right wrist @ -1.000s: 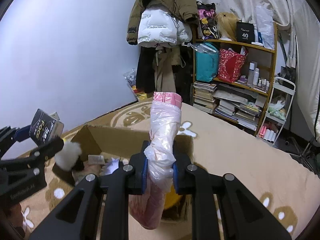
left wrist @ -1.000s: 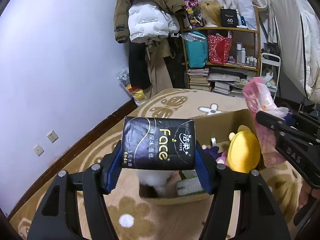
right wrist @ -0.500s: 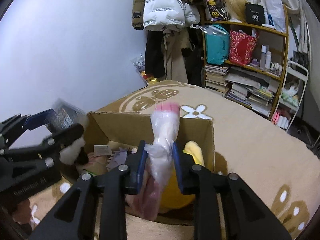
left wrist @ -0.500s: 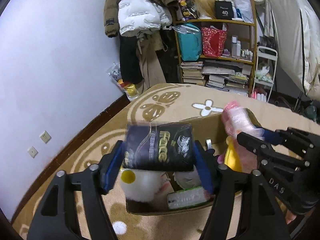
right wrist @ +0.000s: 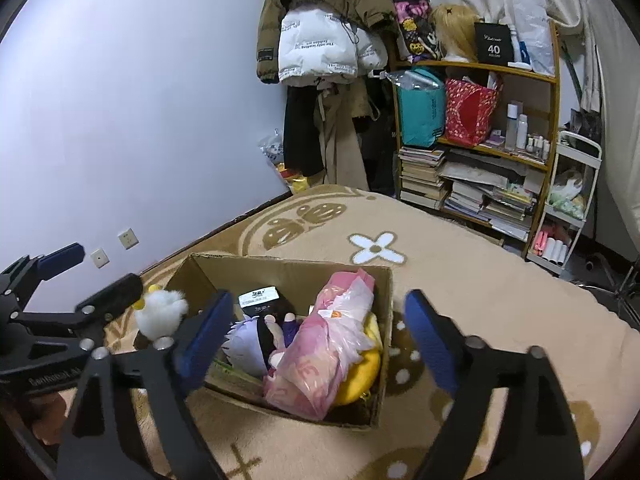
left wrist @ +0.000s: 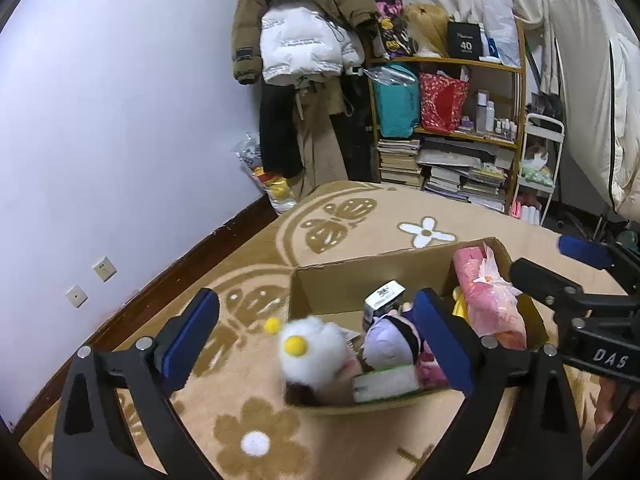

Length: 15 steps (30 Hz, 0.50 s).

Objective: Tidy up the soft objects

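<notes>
While the cardboard box [right wrist: 384,280] sits on the patterned rug [right wrist: 460,248], its contents fill most of it: a pink plastic-wrapped bundle [right wrist: 320,344] lies along the right-hand side, one end propped near the far rim and the other reaching the near wall, partly over a yellow plush [right wrist: 366,368]. Beside it rests a pale-haired doll [right wrist: 250,342], and behind that a dark tissue pack [right wrist: 262,300] stands with its white end label up. A white fluffy toy [left wrist: 312,346] with a yellow beak perches at the box's near-left corner, half over the rim.

Both tools hold nothing. The left gripper [left wrist: 316,336] has its blue pads spread wide, framing the white toy and the doll just ahead. The right gripper [right wrist: 320,338] is likewise spread wide, the pink bundle between and ahead of its fingers.

Judging from this, the white toy is the least settled item. It lies straight ahead of the left gripper and off to the left of the right one, so the left hand is nearer for nudging it fully inside. The pink bundle's long axis runs roughly along the right gripper's line of sight.
</notes>
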Tool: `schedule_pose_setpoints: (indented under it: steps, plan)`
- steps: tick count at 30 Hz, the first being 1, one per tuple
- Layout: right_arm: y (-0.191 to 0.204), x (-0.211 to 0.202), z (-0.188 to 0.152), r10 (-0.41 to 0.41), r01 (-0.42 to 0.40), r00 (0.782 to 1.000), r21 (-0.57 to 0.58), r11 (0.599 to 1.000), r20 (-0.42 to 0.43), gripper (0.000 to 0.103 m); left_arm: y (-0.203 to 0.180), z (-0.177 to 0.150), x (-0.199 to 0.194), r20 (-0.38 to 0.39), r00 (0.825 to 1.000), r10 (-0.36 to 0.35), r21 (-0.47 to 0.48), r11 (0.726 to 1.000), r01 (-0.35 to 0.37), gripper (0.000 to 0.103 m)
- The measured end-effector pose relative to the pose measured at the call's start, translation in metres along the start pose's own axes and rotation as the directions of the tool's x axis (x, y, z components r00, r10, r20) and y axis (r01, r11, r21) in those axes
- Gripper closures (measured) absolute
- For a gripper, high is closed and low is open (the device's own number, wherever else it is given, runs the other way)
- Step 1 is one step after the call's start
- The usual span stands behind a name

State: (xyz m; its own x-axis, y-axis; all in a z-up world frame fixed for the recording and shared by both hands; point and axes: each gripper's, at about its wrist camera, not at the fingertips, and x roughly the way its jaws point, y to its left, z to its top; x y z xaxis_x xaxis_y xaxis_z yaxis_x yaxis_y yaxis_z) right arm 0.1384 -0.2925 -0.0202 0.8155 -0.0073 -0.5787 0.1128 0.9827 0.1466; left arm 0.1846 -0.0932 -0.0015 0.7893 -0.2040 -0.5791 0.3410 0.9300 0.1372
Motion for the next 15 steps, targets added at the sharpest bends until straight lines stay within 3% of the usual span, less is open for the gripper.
schedule_pose_setpoints:
  steps: [8,15]
  plan:
    - [0.005,-0.035,-0.006,-0.021,0.021,1.000,-0.008,1.000,0.019,0.003,0.030,-0.008,-0.036,-0.017,1.000,0.015,-0.040,0.999,-0.015,0.005]
    - [0.007,-0.072,-0.015,-0.039,0.039,0.998,0.002,0.999,0.053,0.000,0.046,-0.018,-0.084,0.032,0.996,0.084,-0.032,0.996,-0.083,0.005]
